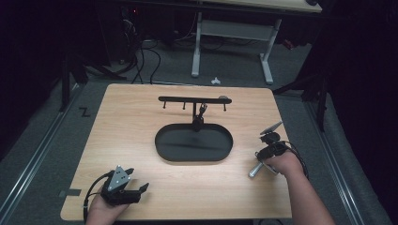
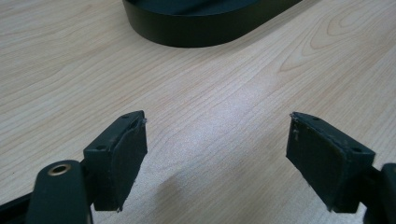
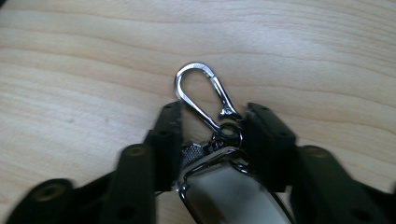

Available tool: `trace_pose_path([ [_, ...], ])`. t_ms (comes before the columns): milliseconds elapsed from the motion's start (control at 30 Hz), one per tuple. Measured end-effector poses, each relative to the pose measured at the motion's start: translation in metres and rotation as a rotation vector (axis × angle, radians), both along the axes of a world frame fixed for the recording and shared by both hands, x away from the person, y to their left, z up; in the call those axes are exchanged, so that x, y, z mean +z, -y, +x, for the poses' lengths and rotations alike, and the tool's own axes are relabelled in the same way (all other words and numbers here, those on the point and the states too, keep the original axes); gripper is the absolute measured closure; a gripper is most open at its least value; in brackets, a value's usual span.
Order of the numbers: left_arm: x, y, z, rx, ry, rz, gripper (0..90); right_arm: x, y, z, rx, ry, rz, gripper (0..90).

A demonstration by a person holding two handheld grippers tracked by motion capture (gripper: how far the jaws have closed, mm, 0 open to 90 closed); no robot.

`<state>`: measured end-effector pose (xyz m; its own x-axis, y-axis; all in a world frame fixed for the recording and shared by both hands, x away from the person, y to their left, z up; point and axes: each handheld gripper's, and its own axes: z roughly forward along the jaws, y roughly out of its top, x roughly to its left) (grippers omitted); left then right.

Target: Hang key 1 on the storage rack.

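The wooden table (image 1: 141,108) has much free surface around the black oval tray (image 1: 194,143), which sits near the middle with a black hook stand (image 1: 193,100) rising from its far rim. The left gripper (image 1: 138,183) rests near the front edge, its jaws wide apart and holding nothing. The right gripper (image 3: 212,140) is near the right edge, jaws closed around a shiny metal keychain (image 3: 219,158); its carabiner clip (image 3: 201,91) sticks out past the jaws. The lower part of the keychain is cut off and blurred.
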<state>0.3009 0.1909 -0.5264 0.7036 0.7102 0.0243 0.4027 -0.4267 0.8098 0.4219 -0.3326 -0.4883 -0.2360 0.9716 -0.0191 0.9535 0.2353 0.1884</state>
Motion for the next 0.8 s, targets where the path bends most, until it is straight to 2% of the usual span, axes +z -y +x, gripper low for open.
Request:
trace_pose_path([
  [167,0.0,0.002,0.001,-0.005,-0.003,0.002,20.9,0.001,-0.012,-0.006,0.048,-0.003,-0.006,72.6],
  [333,-0.001,0.005,0.002,-0.017,-0.002,0.004,20.9,0.001,-0.029,-0.013,0.111,0.006,0.008,74.3],
  [367,-0.001,0.005,0.002,-0.019,-0.003,0.005,20.9,0.001,-0.033,-0.014,0.117,0.002,-0.008,73.7],
  [433,-0.001,0.007,0.003,-0.024,-0.002,0.004,21.0,0.0,-0.037,-0.015,0.133,-0.001,-0.012,66.0],
  [467,-0.001,0.007,0.003,-0.025,-0.001,0.004,21.0,0.0,-0.039,-0.015,0.146,-0.008,0.002,61.6],
  [533,0.0,0.008,0.004,-0.029,-0.001,0.005,21.0,-0.001,-0.043,-0.015,0.159,-0.015,-0.004,56.7],
  [700,0.0,0.008,0.005,-0.034,-0.001,0.005,21.0,0.0,-0.045,-0.011,0.164,-0.041,-0.016,56.4],
  [800,0.0,0.008,0.005,-0.034,0.0,0.002,21.0,0.0,-0.045,-0.012,0.189,-0.027,-0.041,56.4],
])
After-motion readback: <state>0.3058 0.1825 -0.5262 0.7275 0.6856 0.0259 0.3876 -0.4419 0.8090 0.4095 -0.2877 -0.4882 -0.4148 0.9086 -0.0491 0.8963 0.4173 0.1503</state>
